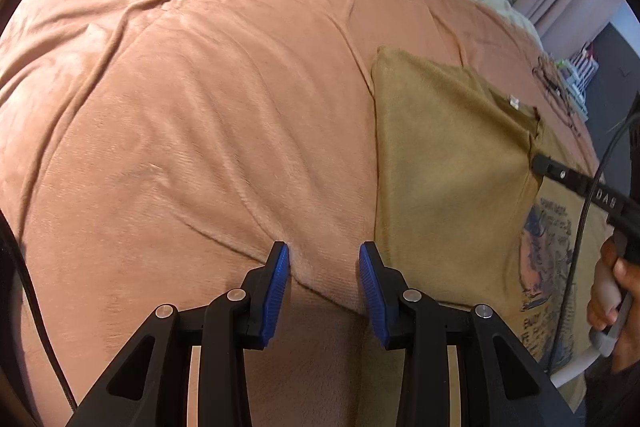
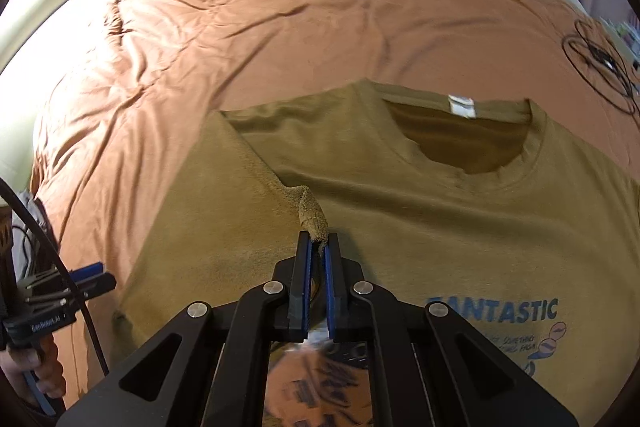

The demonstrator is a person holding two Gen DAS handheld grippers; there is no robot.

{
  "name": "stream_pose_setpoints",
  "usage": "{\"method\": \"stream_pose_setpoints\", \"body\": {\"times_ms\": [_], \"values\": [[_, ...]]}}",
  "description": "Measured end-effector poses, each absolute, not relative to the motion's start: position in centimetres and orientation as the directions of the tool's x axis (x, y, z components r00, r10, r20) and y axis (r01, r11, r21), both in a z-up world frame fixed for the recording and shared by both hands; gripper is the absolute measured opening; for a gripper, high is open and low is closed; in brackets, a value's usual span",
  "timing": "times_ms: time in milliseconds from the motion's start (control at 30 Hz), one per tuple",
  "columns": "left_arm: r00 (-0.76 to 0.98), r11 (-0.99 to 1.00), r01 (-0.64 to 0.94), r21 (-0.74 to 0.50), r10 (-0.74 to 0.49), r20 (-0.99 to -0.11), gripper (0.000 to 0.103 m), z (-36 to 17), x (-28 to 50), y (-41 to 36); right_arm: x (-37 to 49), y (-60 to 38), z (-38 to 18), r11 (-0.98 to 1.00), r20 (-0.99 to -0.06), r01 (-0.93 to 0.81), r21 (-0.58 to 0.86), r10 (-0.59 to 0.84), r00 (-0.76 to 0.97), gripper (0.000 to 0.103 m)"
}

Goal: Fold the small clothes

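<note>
My right gripper (image 2: pixel 319 241) is pinching a bunched edge of the tan t-shirt (image 2: pixel 400 211), which lies partly folded on the pink blanket (image 2: pixel 248 27). My left gripper (image 1: pixel 323 257) hangs spread wide and empty over blanket, just beside the shirt's left edge.

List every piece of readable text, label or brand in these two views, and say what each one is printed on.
"FANTASTIC" (first letter hidden): blue print on the olive t-shirt.
"GenRobot.AI": left hand-held gripper body, seen in the right wrist view.
"DAS": right hand-held gripper body, in the left wrist view; last letter uncertain.
Smaller lines under the shirt graphic: too blurred to read.
White neck tag: no legible text.
</note>
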State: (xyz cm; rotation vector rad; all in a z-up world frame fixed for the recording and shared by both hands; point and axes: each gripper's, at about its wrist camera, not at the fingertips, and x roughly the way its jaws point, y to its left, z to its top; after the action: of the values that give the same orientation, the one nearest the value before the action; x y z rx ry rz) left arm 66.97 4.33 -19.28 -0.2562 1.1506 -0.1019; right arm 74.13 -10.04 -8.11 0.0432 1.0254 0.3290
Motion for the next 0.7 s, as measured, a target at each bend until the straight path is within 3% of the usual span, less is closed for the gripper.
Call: {"method": "stream_pose_setpoints", "body": {"times_ms": [333,367,400,467,700], "values": [[0.389,0.977,-0.045,-0.21,-0.176,-0.904,0.039,-19.9,67.0,3.7,75.4,-11.3,-9.3,0.965,-0.869,-0.164,0.203,0.255,0.423,0.006],[0.394,0.975,-0.046,-0.217,-0.181,-0.901,0.039,-19.6,66.8,3.9,75.1,-11.5,-9.0,0.965,-0.864,-0.168,0.203,0.257,0.434,0.016],[0.4,0.973,-0.043,-0.226,-0.191,-0.896,0.039,-19.3,66.5,4.0,74.8,-11.7,-8.6,0.963,-0.856,-0.171,0.21,0.265,0.444,0.038],[0.408,0.969,-0.025,-0.247,-0.216,-0.887,0.039,-18.9,66.1,3.8,73.5,-12.4,-7.7,0.955,-0.83,-0.173,0.24,0.294,0.473,0.07],[0.38,0.976,0.031,-0.216,-0.212,-0.901,0.039,-20.0,65.2,2.1,69.3,-11.9,-7.3,0.919,-0.791,-0.228,0.323,0.394,0.467,0.069]]}}
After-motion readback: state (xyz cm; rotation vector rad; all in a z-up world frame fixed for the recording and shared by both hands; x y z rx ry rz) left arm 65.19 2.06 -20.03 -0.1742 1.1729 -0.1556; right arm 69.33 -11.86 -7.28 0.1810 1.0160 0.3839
